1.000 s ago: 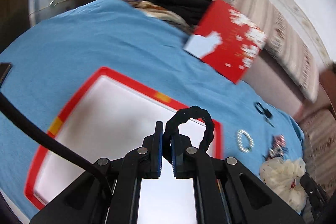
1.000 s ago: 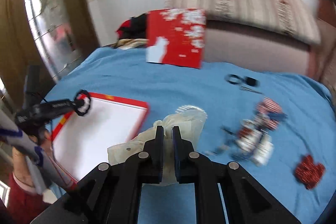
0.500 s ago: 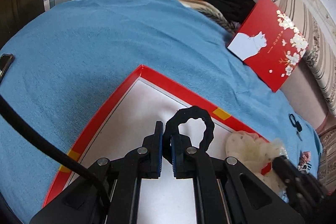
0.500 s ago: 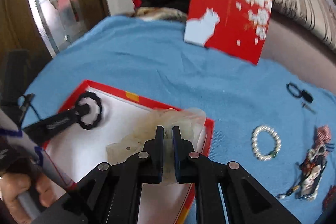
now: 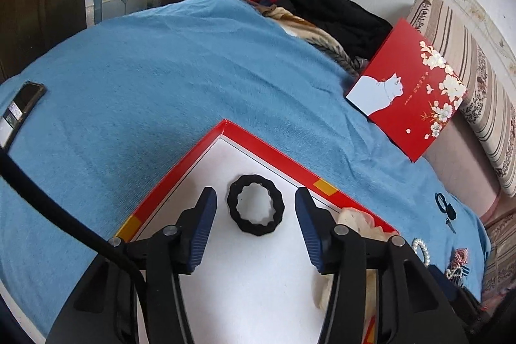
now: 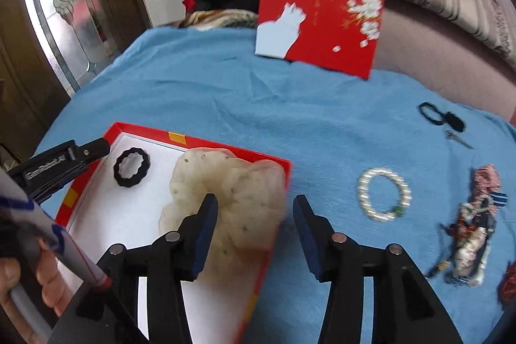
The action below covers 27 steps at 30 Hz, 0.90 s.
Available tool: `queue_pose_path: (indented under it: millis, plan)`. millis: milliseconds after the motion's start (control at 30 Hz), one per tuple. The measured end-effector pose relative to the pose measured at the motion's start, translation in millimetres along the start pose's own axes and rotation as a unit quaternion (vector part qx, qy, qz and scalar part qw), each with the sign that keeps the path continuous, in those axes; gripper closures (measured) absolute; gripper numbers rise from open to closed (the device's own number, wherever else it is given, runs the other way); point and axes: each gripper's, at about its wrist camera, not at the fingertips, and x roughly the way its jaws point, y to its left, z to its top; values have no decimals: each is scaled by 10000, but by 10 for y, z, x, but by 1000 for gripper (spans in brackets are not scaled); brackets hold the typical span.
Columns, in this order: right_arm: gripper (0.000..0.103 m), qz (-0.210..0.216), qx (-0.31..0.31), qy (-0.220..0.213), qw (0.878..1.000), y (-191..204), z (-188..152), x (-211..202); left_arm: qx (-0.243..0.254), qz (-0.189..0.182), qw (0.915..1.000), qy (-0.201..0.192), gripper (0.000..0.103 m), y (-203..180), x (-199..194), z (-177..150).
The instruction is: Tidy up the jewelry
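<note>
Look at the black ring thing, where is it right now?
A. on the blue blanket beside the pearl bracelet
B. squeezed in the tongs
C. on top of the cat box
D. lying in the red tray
D: the black ring lies flat on the white floor of the red tray, between the open left tongs but not touching them.

Left gripper (image 5: 254,211) and right gripper (image 6: 254,211), both angled steeply downward; the jaws of each have just been opening and stand apart, gripping nothing. A hand (image 6: 30,281) grips the left gripper's handle.
</note>
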Motion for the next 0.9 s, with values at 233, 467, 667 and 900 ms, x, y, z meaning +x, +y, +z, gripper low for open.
queue_pose_path:
  millis: [233, 467, 667, 900]
  plan:
    - [47, -353, 261, -145, 9989, -621, -355, -636, 370, -296, 9988, -107, 53, -265, -365, -219]
    - [47, -825, 944, -106, 9921, -1490, -852, -1100, 951, -558, 9934, -318, 50, -811, -644, -537]
    - [47, -1030, 1576, -89, 9821, -2143, -1238, -1310, 1509, -1001, 9835, 36, 49, -1401, -588, -901]
    - [47, -1066, 1896, -232, 9758, -2641, -1428, -1308, 1816, -1277, 9735, 555, 49, -1911, -337, -1243]
